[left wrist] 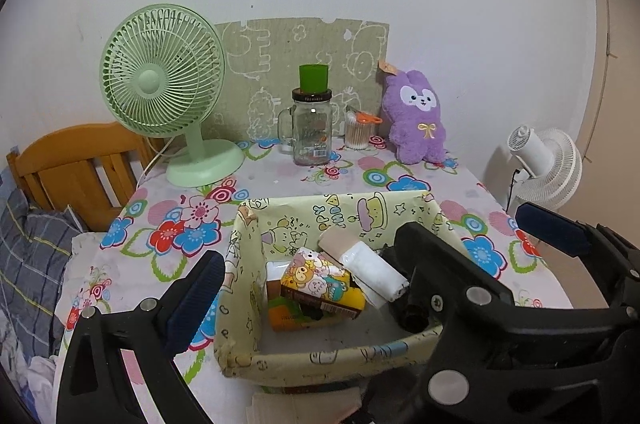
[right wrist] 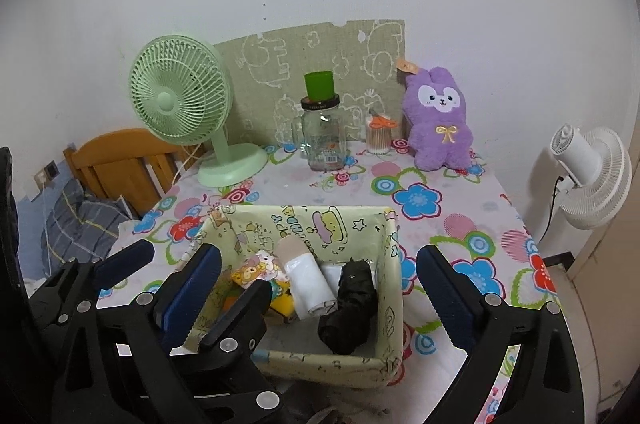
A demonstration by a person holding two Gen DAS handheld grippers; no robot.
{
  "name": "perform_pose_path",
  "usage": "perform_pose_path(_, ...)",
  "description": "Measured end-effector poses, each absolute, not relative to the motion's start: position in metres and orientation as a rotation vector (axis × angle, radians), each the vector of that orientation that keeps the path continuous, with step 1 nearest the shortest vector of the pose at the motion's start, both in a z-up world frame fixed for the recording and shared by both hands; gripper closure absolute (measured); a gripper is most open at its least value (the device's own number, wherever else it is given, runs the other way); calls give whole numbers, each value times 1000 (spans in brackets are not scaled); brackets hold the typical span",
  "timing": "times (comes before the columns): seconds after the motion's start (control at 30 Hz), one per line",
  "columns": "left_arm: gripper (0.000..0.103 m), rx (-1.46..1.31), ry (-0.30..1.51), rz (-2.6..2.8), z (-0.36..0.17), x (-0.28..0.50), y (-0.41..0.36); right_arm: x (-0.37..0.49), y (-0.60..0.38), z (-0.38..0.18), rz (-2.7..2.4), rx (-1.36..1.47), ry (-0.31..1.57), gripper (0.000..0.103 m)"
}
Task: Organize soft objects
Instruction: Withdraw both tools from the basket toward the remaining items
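The yellow-green cartoon box is sitting at the near middle of the worktop, and the soft things are lying inside it. A black rolled bundle is resting against the box's right wall, a white roll is leaning just beside it with a beige roll touching its far end, and a colourful cartoon tissue pack is lying at the left side on top of other packets (those are too covered to make out).

The right hand-held gripper is hovering over the box with its jaws spread wide, nothing between its blue pads. The left hand-held gripper is hanging beside it, jaws likewise wide apart and empty, one finger reaching over the box's near-left corner in the right wrist view.

Further back, a purple plush bunny is sitting upright against the wall. Near it a cotton-swab jar is standing, then a glass mug jar with a green cup on its lid. A green desk fan is standing at the far left corner. Off the worktop, a white fan is standing at the right and a wooden bed frame is showing at the left.
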State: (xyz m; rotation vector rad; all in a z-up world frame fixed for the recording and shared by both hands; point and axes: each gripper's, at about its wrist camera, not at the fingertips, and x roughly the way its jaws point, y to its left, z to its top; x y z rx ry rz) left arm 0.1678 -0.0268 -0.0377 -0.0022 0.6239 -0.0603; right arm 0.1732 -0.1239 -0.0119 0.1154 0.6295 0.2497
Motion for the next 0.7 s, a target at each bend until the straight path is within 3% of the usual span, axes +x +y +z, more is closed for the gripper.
perform_pose_path(0.7, 3, 19, 579, -70, -25, 117, -24, 118, -122, 3, 256, 104, 600, 4)
